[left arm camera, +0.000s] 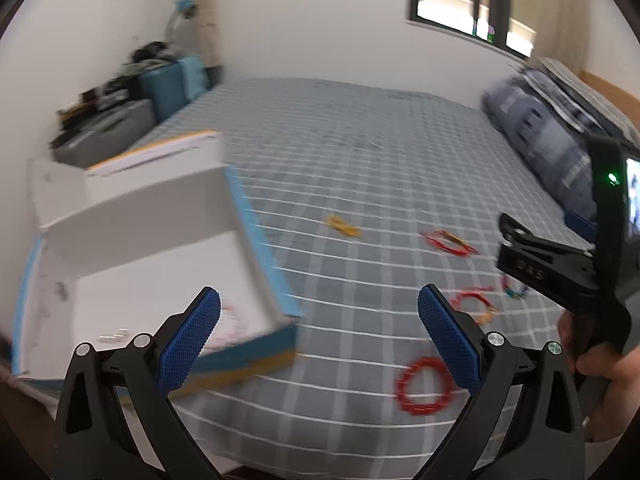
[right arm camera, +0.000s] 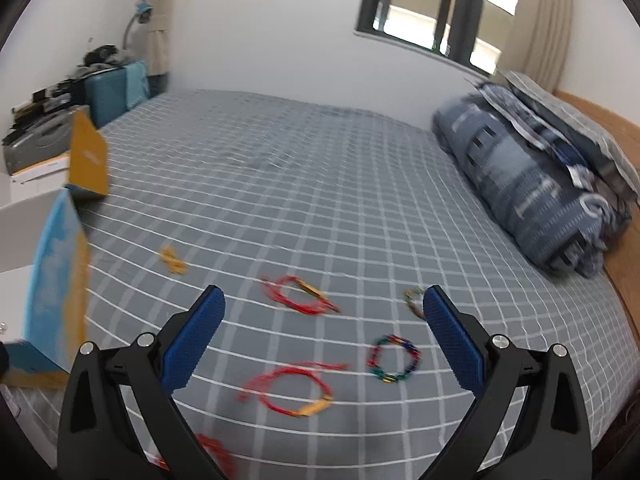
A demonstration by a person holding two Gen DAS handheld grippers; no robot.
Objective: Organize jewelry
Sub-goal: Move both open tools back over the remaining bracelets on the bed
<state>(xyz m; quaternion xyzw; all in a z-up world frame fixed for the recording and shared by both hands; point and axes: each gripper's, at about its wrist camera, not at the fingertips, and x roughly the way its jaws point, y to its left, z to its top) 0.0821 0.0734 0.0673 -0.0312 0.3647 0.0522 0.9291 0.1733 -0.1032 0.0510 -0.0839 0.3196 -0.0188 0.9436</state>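
Several bracelets lie scattered on the grey checked bedsheet (right arm camera: 320, 184). Among them are a red cord bracelet with a gold piece (right arm camera: 292, 392), a multicoloured bead bracelet (right arm camera: 394, 358), another red cord bracelet (right arm camera: 298, 296), a yellow piece (right arm camera: 173, 260) and a red bead bracelet (left arm camera: 424, 386). An open white box with blue sides (left arm camera: 160, 248) sits on the bed at the left. My left gripper (left arm camera: 318, 300) hangs open over the box's near corner, with nothing between its fingers. My right gripper (right arm camera: 324, 300) is open above the bracelets and holds nothing.
A folded blue quilt and pillows (right arm camera: 540, 184) lie along the wooden headboard (right arm camera: 600, 128) on the right. A cluttered side table and a blue case (right arm camera: 112, 92) stand beyond the box. In the left wrist view a hand (left arm camera: 596, 364) grips the other tool's black handle (left arm camera: 608, 240).
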